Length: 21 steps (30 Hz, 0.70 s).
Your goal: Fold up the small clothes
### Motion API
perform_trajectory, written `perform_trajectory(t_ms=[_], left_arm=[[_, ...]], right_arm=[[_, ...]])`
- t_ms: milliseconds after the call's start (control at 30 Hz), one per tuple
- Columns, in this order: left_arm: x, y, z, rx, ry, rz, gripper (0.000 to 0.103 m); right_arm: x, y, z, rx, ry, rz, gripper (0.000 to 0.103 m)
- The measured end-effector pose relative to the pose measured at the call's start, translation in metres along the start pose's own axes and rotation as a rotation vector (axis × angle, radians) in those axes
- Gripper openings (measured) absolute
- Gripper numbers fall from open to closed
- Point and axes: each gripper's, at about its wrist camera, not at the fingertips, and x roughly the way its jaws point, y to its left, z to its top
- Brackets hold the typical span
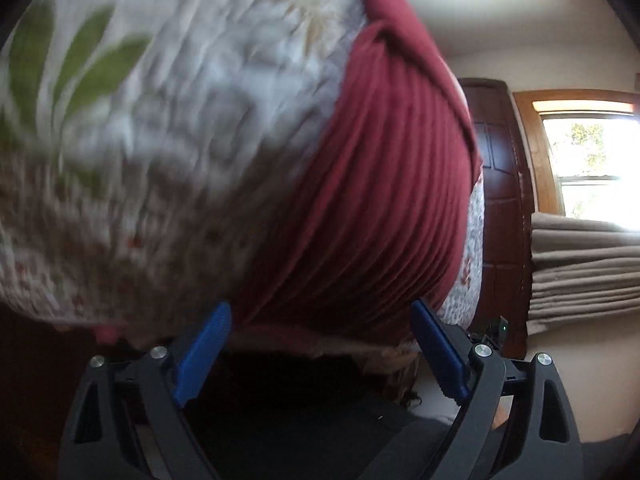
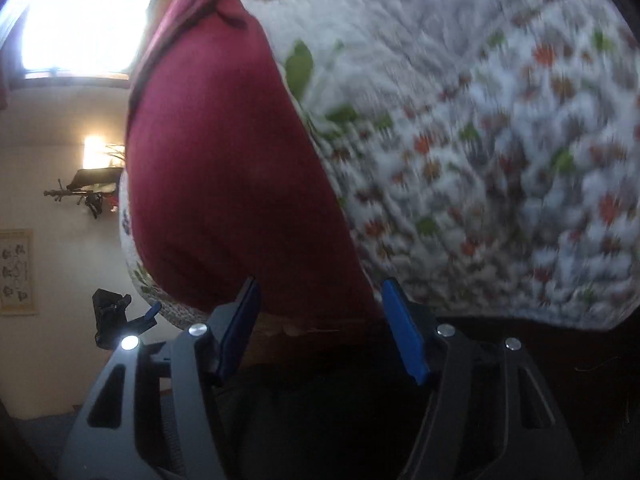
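We see both grippers, left gripper (image 1: 320,316) and right gripper (image 2: 318,292), spread wide beside the ribbed maroon garment (image 1: 380,184) lying on the quilted floral bedspread (image 1: 180,100).

quilt (image 1: 160,140) print motion-blurred in both views; red cloth's (image 2: 224,168) near edge hidden behind gripper pads (image 2: 404,332)

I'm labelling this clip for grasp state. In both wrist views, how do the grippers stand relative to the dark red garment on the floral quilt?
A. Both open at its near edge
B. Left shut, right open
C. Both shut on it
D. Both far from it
A: the left gripper and right gripper each show blue fingers spread apart, at the near edge of the dark red garment on the floral quilt.
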Motion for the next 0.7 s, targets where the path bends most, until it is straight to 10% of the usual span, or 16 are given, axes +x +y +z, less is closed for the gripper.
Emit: perform_trajectory(t_ms=[433, 700], left_arm=[[0.053, 0.015, -0.004, 0.053, 0.041, 0.039, 0.086], [0.063, 0.027, -0.012, 0.057, 0.074, 0.045, 0.036]], right_arm=[[0.048, 0.013, -0.009, 0.03, 0.01, 0.049, 0.064], [0.062, 0.008, -0.018, 0.074, 0.011, 0.078, 0.058]])
